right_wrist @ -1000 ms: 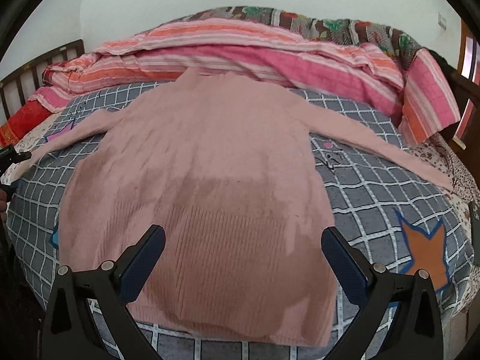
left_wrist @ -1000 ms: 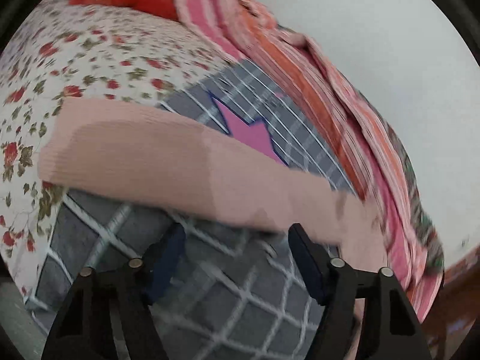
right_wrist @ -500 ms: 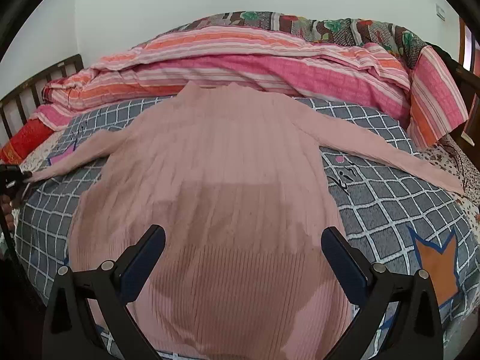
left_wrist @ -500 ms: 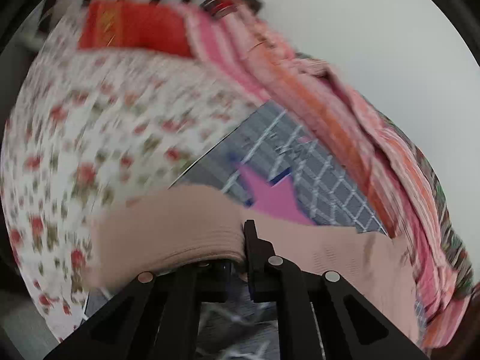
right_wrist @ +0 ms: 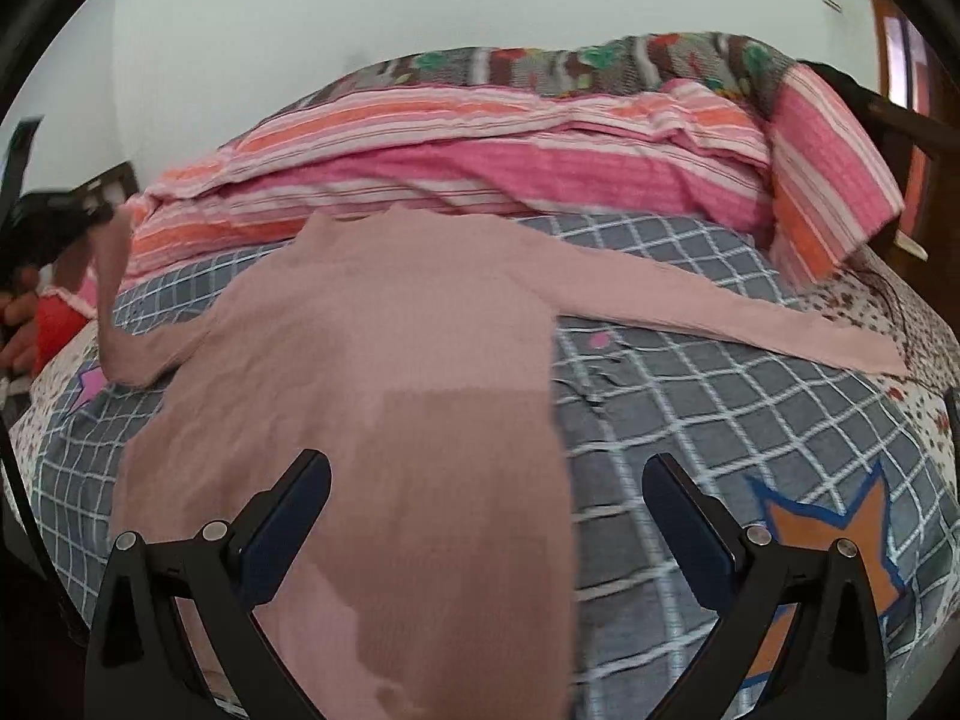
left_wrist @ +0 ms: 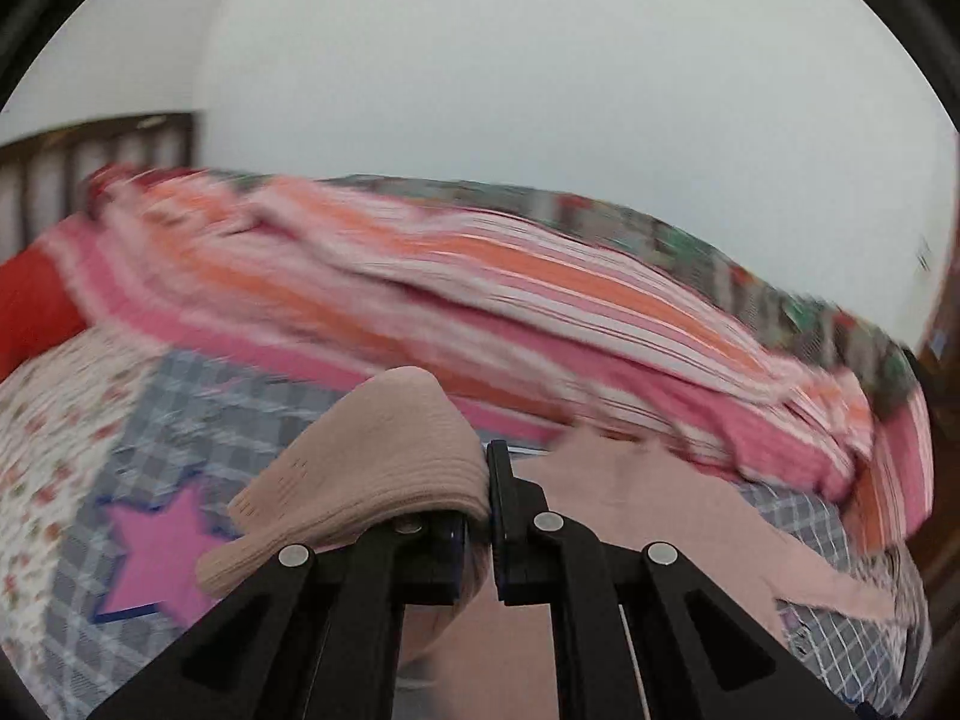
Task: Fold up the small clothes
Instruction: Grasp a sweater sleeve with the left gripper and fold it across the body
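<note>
A pink ribbed sweater [right_wrist: 384, 360] lay spread front-down across a grey checked quilt [right_wrist: 690, 396] on a bed, its body running toward the right wrist camera and one long sleeve [right_wrist: 726, 318] stretched flat toward the floral sheet [right_wrist: 870, 312] at the bed's edge. The left gripper [left_wrist: 489, 516] had its jaws pressed together on the cuff of the other sleeve [left_wrist: 372, 474], the knit bunched over the left finger and held up off the quilt; from the right wrist view that sleeve rose in a limp strip toward the black gripper at the frame's left edge. The right gripper [right_wrist: 486, 516] hung above the sweater's lower body with its jaws spread wide and nothing between them. A rumpled pink-and-orange striped blanket [right_wrist: 480, 144] was heaped along the far side of the bed against a pale wall [left_wrist: 540, 90], with a dark wooden headboard [left_wrist: 96, 150] at one end. A pink star patch [left_wrist: 159, 552] on the quilt lay just beside the lifted cuff, and an orange star patch [right_wrist: 840, 534] near the right gripper.
</note>
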{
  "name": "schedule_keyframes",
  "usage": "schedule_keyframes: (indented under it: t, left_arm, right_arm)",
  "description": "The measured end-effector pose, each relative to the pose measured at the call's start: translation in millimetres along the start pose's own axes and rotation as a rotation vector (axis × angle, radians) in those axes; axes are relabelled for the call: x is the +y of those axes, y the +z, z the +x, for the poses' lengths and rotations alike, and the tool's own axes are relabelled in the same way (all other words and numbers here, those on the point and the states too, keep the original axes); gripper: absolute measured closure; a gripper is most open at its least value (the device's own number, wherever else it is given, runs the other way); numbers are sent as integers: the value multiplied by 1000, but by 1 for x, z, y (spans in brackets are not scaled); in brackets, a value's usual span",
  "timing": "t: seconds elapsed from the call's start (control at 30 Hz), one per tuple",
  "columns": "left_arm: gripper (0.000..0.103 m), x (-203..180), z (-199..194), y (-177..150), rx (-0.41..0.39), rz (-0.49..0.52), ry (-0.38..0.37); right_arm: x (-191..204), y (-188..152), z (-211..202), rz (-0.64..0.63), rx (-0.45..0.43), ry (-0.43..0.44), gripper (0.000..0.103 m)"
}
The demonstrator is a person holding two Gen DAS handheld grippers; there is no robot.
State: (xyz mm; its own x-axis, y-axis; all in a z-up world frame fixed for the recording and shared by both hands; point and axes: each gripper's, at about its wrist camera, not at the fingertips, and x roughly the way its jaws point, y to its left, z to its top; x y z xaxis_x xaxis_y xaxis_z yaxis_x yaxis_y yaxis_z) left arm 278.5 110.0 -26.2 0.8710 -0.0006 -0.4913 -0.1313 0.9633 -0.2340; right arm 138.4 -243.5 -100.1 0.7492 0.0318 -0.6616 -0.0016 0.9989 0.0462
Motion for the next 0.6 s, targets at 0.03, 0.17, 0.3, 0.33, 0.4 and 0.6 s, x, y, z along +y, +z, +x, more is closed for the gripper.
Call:
schedule_keyframes:
  t: [0.03, 0.17, 0.3, 0.33, 0.4, 0.6]
  left_arm:
    - [96, -25, 11, -2, 12, 28, -26]
    - [96, -106, 45, -21, 85, 105, -120]
    - [96, -157, 65, -52, 181, 113, -206]
    - [96, -164, 72, -61, 219, 91, -235]
    - [96, -176, 82, -76, 279, 72, -279]
    - [69, -188, 75, -99, 379, 150, -334]
  right_arm:
    - [-7, -1, 0, 9, 1, -10, 1]
    - [-34, -5, 3, 47, 16, -56, 1]
    - [-55, -11, 8, 79, 43, -96, 1]
    - [-58, -12, 10, 85, 49, -103, 1]
    - [-63, -12, 12, 97, 58, -109, 1]
    - [-57, -3, 17, 84, 43, -89, 1]
